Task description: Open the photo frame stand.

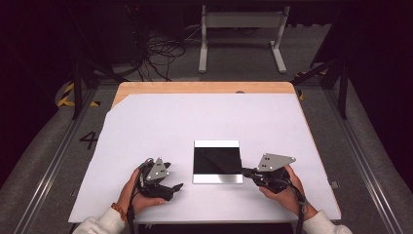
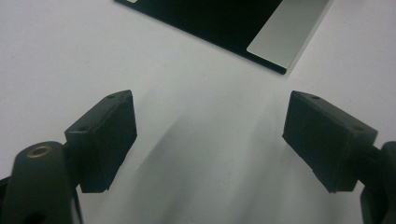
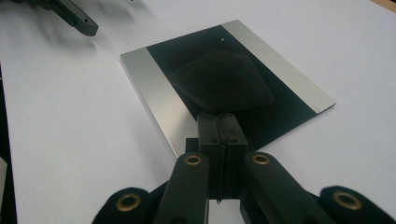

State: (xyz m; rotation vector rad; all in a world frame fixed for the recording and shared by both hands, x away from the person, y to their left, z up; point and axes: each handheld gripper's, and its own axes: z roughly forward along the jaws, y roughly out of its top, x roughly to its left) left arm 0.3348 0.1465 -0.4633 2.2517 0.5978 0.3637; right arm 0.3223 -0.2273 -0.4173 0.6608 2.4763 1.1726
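Black cloth lying flat on plate, mid table. Right gripper clenched tight on cloth's near corner. Left gripper wide open, holding nothing, just beside plate. Could slip off thin cloth, or drag plate along.

Black square plate, silver-edged, flat on table.

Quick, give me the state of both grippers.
Left gripper: open, nothing between the jaws.
Right gripper: shut, jaws together at the edge of the black plate; holding nothing visible.
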